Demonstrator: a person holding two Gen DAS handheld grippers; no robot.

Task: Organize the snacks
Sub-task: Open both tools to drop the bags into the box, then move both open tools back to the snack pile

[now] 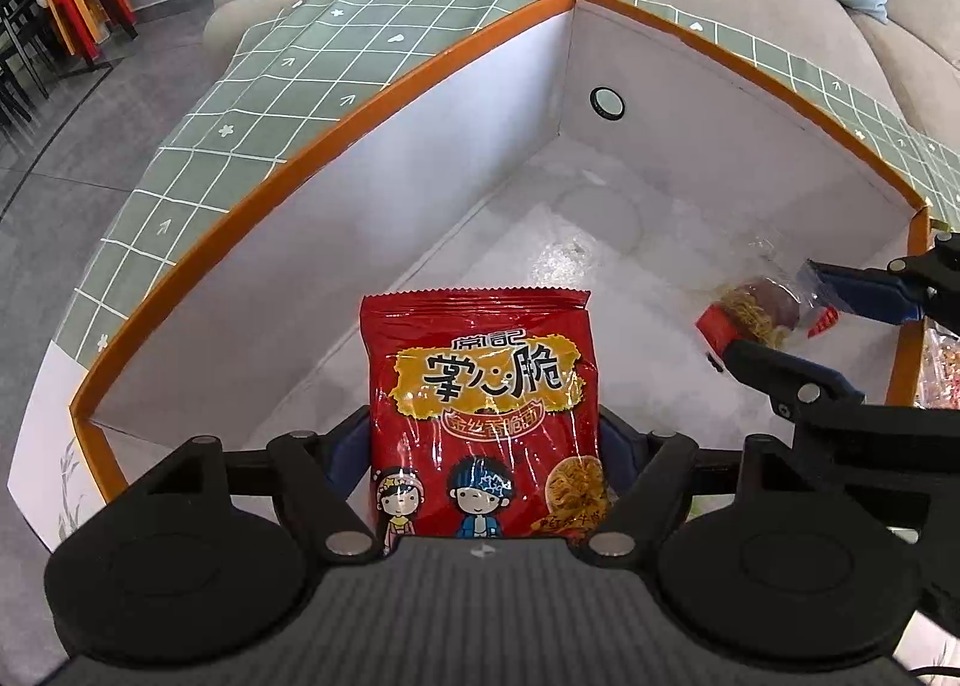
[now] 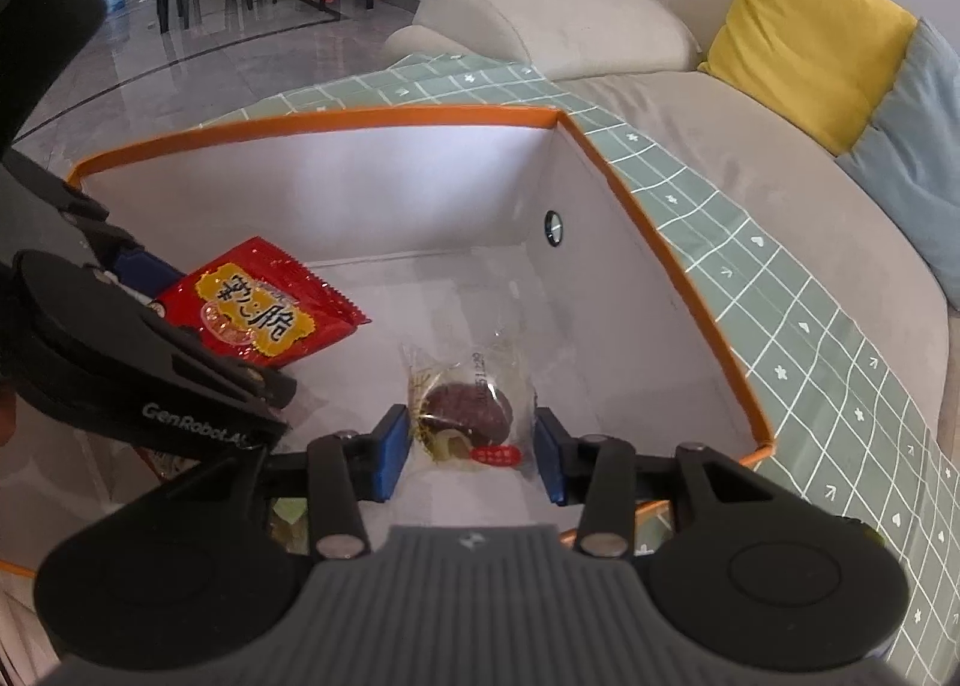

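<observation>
A red noodle-snack packet (image 1: 480, 422) with cartoon children on it stands between the blue pads of my left gripper (image 1: 485, 431). The gripper is shut on its side edges and holds it tilted over the floor of a white box with an orange rim (image 1: 360, 104). In the right wrist view this packet (image 2: 264, 305) hangs at the left, in the left gripper (image 2: 210, 326). My right gripper (image 2: 471, 446) has its pads against the clear wrapper of a dark round pastry (image 2: 468, 407) low on the box floor (image 2: 600, 338). The left wrist view shows the right gripper (image 1: 765, 309) and pastry (image 1: 762, 305) at the right.
The box stands on a green grid-pattern cloth (image 2: 750, 278) beside a beige sofa (image 2: 690, 134) with yellow (image 2: 804, 38) and pale blue cushions (image 2: 918, 146). More wrapped snacks (image 1: 939, 362) lie outside the box's right wall. Stools and dark chairs stand far off.
</observation>
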